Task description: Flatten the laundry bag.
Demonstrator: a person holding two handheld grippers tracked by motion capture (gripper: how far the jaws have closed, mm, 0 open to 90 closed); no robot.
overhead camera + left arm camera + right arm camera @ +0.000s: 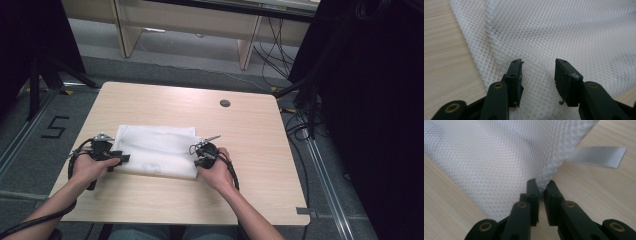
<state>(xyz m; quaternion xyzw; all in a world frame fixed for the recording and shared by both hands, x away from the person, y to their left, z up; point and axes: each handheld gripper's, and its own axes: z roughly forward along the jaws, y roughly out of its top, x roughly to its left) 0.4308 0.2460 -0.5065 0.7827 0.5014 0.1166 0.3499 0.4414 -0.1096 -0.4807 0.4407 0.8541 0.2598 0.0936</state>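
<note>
A white mesh cloth [155, 149] lies folded flat on the wooden table [165, 102], near its front left. My left gripper [120, 161] rests at the cloth's left front edge. In the left gripper view the left gripper [538, 72] stands open, its pads [564, 75] apart over the mesh [564, 30], which lies slack between them. At the cloth's right front corner, my right gripper [197, 159] is shut on the mesh. The right gripper view shows the right gripper [541, 188] pinching a raised fold of mesh [486, 157]. A white ribbon tab [599, 156] sticks out beside that fold.
A round cable hole [225, 103] sits in the table's far right part. Bare wood runs along the back, right and front. A wooden bench frame [125, 35] stands on the floor behind, cables [272, 55] trail at the right, and a taped "5" [54, 127] marks the floor at the left.
</note>
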